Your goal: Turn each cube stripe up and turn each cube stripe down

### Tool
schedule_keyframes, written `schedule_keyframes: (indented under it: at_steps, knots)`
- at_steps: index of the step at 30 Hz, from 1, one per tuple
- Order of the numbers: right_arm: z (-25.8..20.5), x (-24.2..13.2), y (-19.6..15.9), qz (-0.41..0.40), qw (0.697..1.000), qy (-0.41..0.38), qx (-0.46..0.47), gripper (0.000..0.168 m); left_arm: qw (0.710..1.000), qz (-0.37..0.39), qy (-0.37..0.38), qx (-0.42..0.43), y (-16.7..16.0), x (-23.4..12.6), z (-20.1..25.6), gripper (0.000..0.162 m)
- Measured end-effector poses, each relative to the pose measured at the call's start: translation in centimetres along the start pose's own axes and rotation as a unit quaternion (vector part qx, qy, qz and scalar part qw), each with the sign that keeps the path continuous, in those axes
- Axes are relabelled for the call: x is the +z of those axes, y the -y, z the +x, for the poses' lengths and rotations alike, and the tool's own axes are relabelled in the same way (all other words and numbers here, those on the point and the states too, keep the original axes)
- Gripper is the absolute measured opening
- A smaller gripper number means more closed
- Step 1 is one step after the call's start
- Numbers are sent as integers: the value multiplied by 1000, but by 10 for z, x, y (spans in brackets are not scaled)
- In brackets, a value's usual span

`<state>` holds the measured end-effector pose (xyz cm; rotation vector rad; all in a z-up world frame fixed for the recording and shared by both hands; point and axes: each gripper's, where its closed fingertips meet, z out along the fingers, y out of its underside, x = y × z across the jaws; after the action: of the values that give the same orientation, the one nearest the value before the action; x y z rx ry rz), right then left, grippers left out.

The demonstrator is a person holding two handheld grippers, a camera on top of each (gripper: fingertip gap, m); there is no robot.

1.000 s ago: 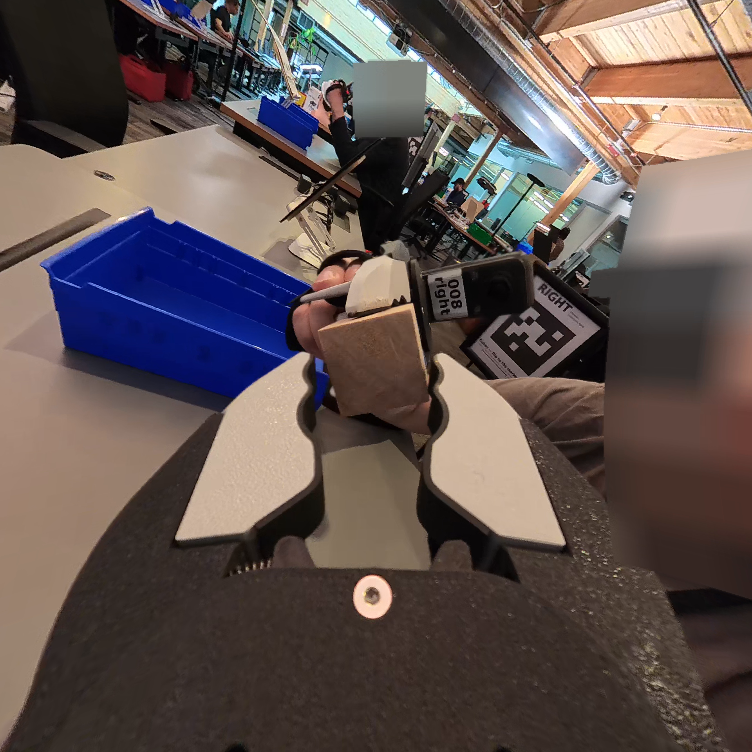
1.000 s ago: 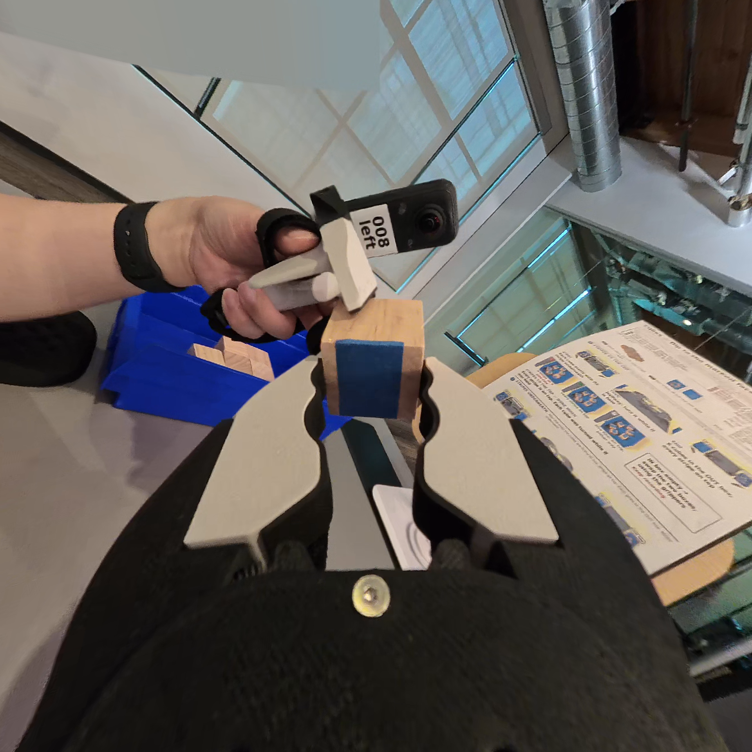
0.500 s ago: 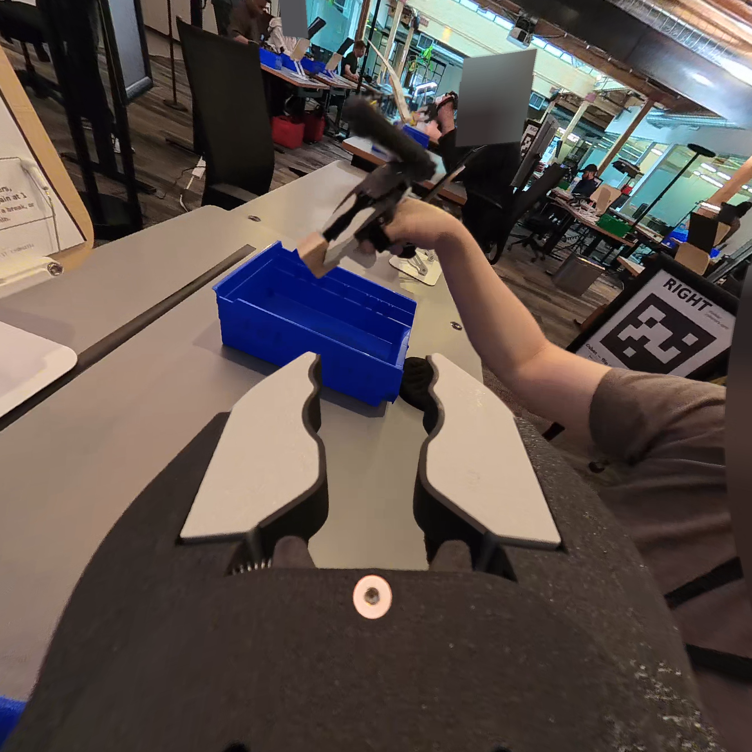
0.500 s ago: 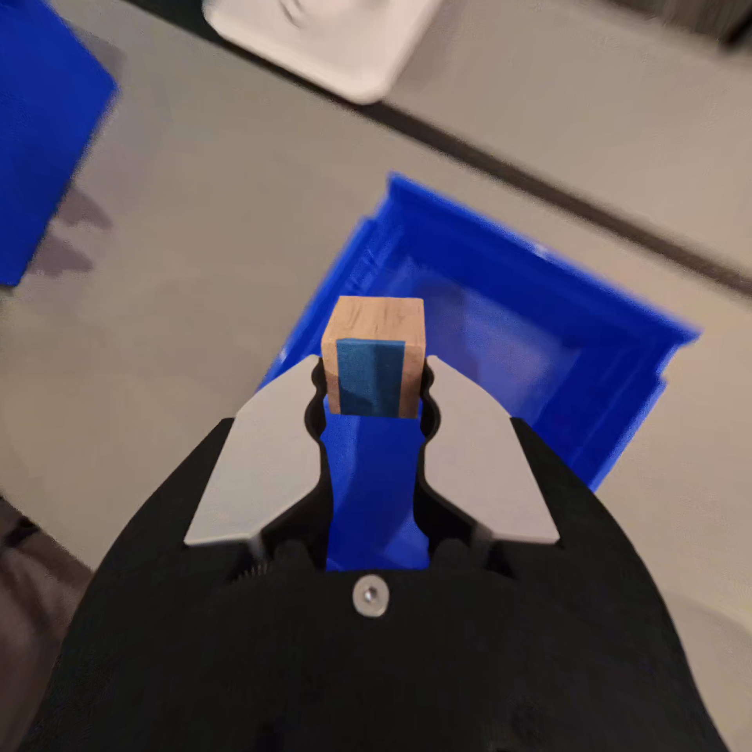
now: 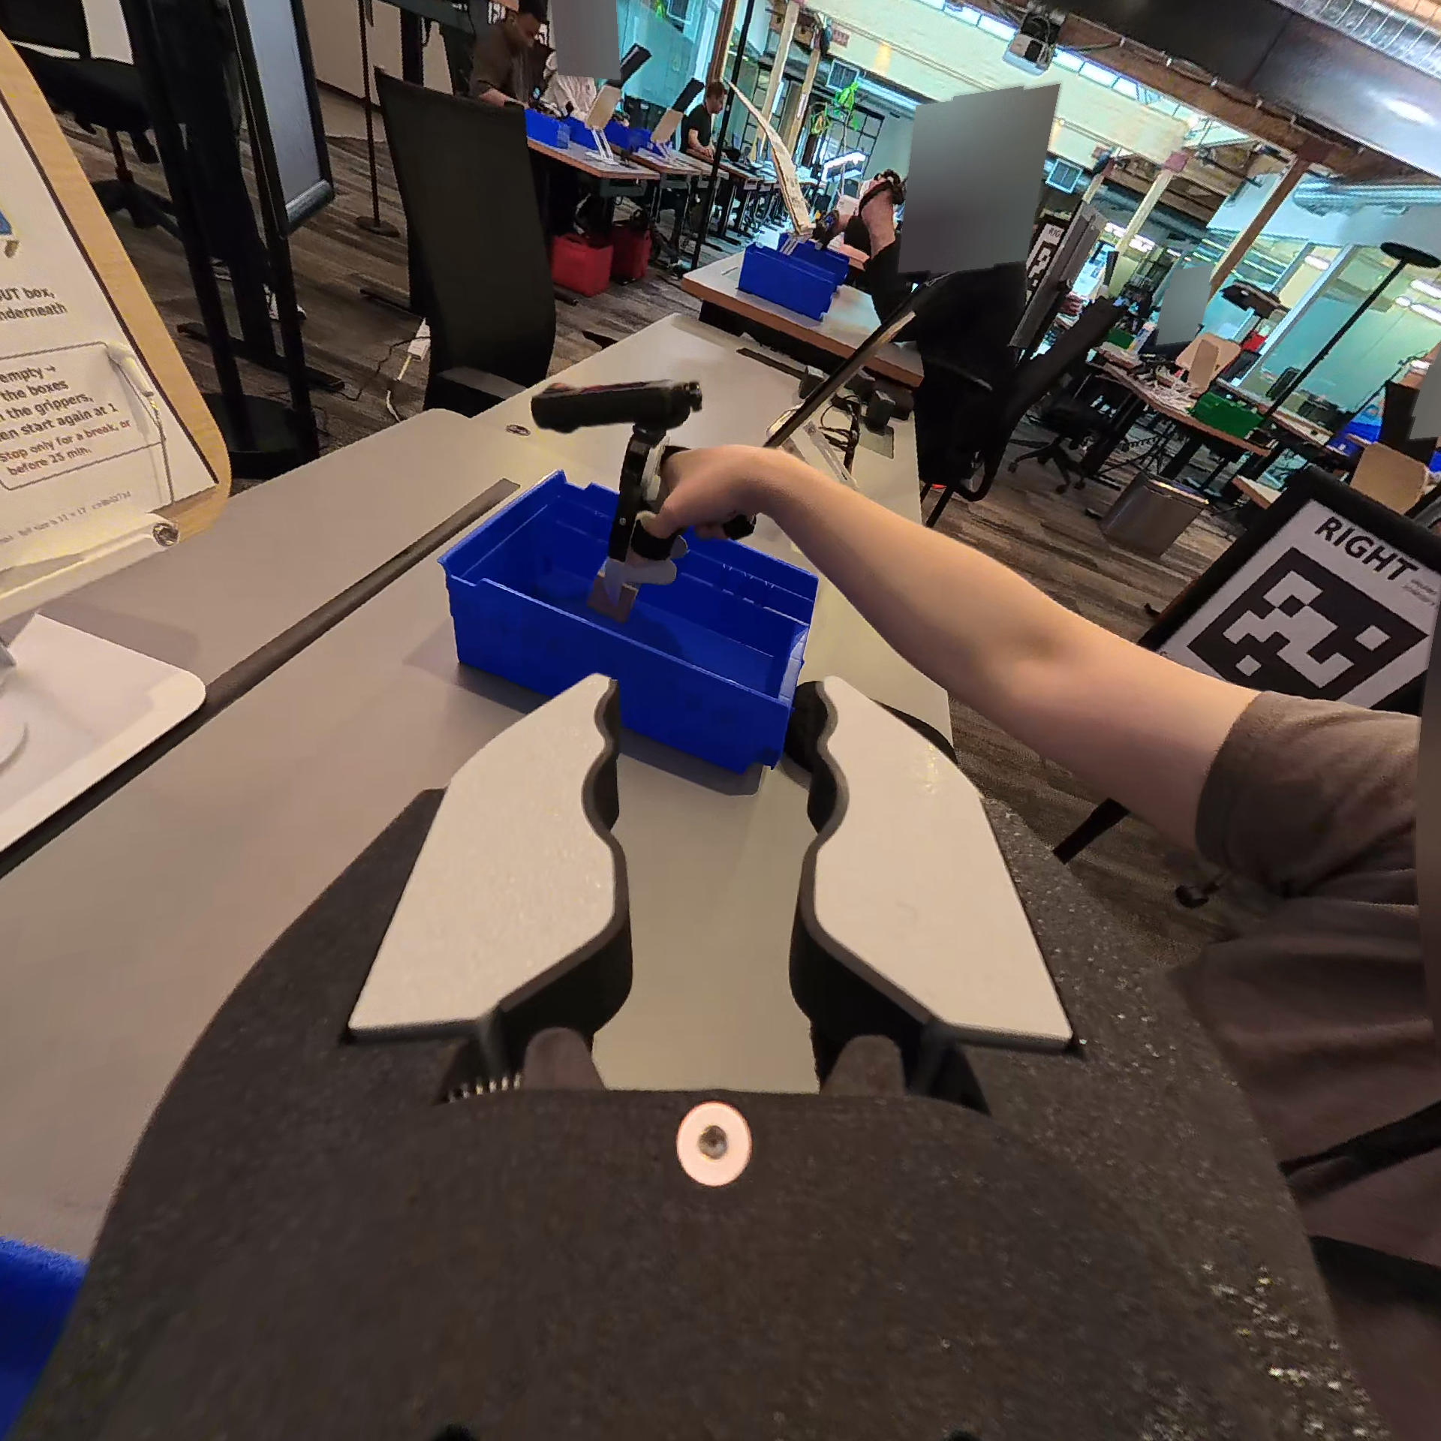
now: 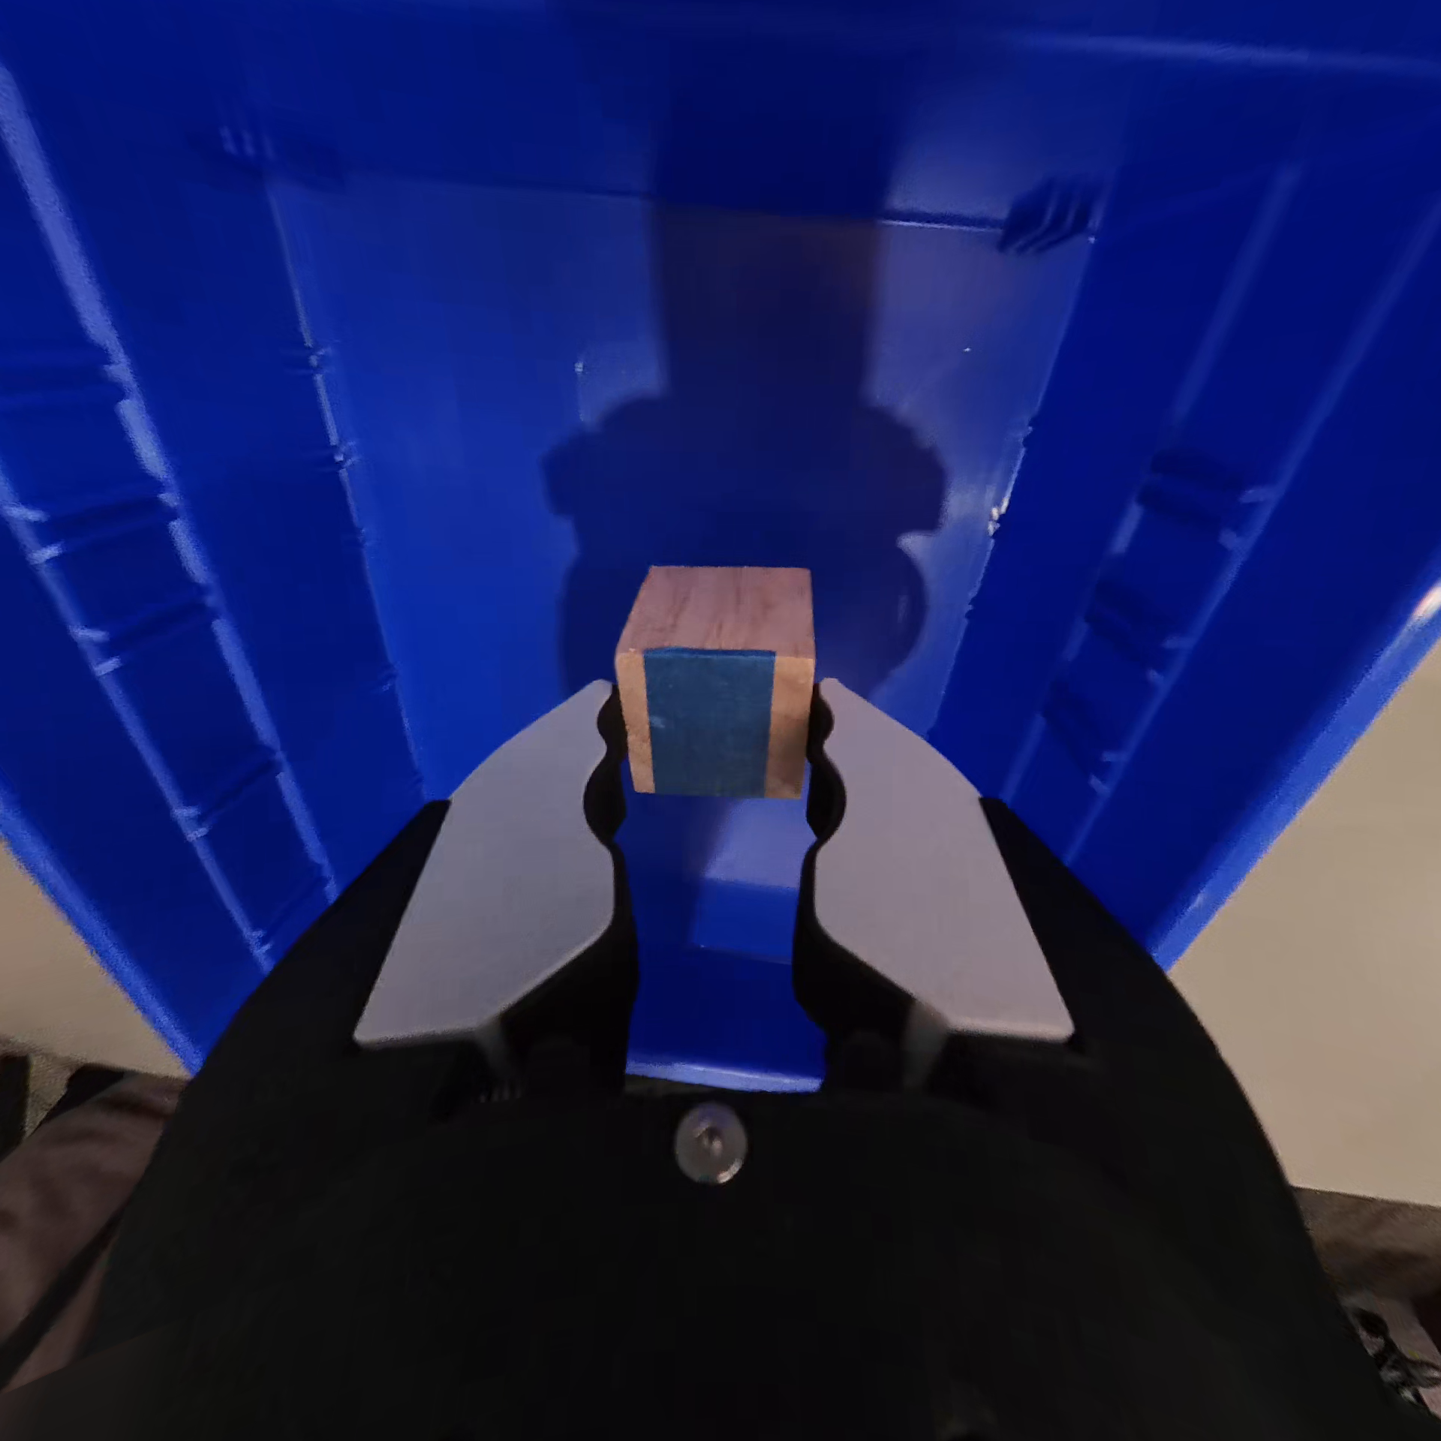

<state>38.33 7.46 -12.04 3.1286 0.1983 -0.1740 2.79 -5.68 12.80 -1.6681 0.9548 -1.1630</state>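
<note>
1. Closest in: the right gripper (image 6: 716, 721) is pinching the wooden cube (image 6: 716, 686) right at its fingertips, one finger on each side face. The blue stripe (image 6: 708, 721) faces back at the wrist camera, so with the gripper pointing down into the bin it's basically stripe up.

2. The relation that matters: the cube sits straight ahead of the right gripper, along its finger axis, with the floor of the blue bin (image 6: 1216, 405) directly beyond it. It's a cube, so no real long axis; the stripe is what counts, and it runs lengthwise along the fingers. Can't tell for sure if the bottom face is touching the floor or hanging just above.

3. A bit further out, left wrist view: the left gripper (image 5: 711, 772) is spread wide with nothing in it, hanging over the grey table (image 5: 195, 858) on the near side of the bin. The right one is clearly the nearer gripper, being the one actually holding the cube.

4. Farthest: same view shows the right gripper reaching down inside the bin, the cube low between the walls, roughly mid-bin.

5. My guess: next is just ease down, let go, and lift straight out so the cube doesn't tip.
</note>
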Motion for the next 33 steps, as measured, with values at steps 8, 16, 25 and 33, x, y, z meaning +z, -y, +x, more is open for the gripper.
schedule_keyframes:
  at_steps: [8, 16, 25, 33]
  knots:
    - [12, 22, -1, -7, 1000, -23, 9, 46, 1000, 1, 9, 4, 1, -5, -2, 45]
    - [14, 23, 1, 7, 999, -38, -10, 49, 1000, -2, 10, 3, 0, -7, -2, 44]
    - [-40, -76, 17, 207, 967, -86, -120, 61, 999, -1, 42, 11, 2, -15, -7, 47]
    - [-134, -206, 13, 503, 835, 3, -224, 61, 991, 34, 125, 27, 14, -51, -21, 47]
